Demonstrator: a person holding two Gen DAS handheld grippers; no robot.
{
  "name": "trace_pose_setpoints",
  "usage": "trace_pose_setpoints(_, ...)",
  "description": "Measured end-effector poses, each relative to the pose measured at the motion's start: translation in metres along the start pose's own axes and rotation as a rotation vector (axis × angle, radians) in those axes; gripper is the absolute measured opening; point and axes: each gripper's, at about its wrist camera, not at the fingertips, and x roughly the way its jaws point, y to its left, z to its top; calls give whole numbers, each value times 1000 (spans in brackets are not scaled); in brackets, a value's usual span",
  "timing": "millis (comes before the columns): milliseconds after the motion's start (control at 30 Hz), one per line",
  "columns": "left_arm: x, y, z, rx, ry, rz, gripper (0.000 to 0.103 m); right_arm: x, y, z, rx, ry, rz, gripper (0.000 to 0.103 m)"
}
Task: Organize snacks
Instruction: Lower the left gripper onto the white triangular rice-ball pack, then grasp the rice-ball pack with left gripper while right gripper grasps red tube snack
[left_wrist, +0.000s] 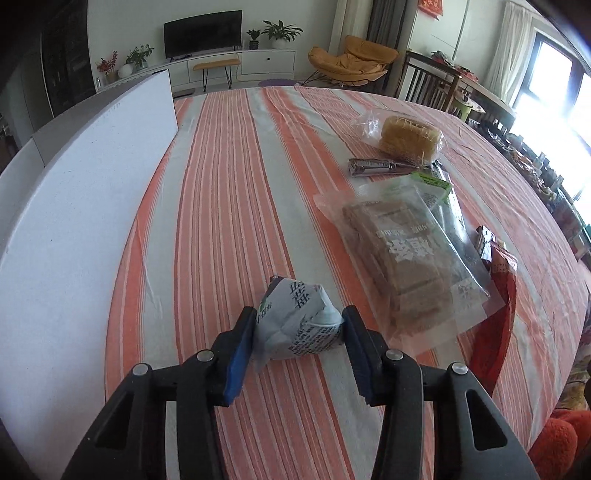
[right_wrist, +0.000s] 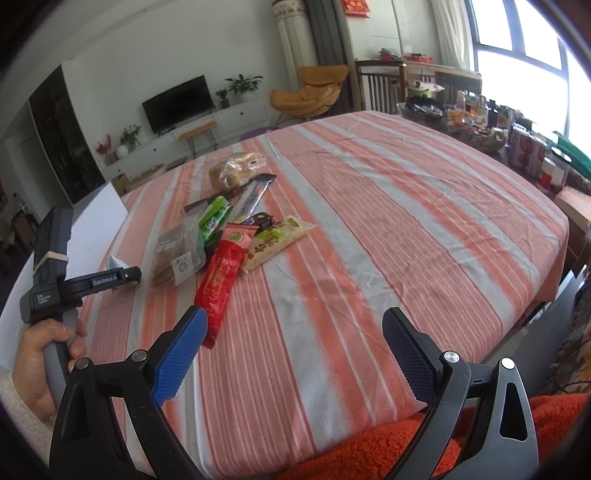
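We have the left gripper (left_wrist: 299, 325) clamped on a small crumpled white paper-wrapped snack packet with grey print (left_wrist: 295, 321). Both blue pads press its sides, so we judge it held for carrying away from the heap. It sits low over the orange-and-white striped tablecloth (left_wrist: 229, 184), left of a clear bag of brown biscuits (left_wrist: 399, 258). The packet's long axis runs roughly along the jaws, its twisted tip pointing away from us toward the far table edge. Our right gripper (right_wrist: 291, 350) hangs wide open and holds nothing, waiting near the red foil packet (right_wrist: 218, 280). A white flat board (left_wrist: 85, 177) stands at the left, perhaps the sorting side.
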Motion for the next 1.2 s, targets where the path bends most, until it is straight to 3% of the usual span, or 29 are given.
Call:
trace_pose_setpoints(100,-22,-13,-27,81,5,-43,47,3,-5,0,26,17,11,97)
trace_pose_setpoints(233,-33,-20,-49,108,2,-20,50,4,-8,0,46,29,15,97)
trace_pose_setpoints(467,-29,-20,-68,52,-34,4,78,2,-6,-1,30,21,-2,97)
trace_pose_setpoints(767,-24,-26,-70,69,-28,55,84,6,-10,-1,47,38,11,97)
trace_pose_setpoints(1033,-37,-15,-77,33,-16,-29,85,8,-15,-1,72,43,33,97)
trace_pose_setpoints(1200,-36,-17,-71,42,-32,-34,85,10,-12,-1,65,55,32,97)
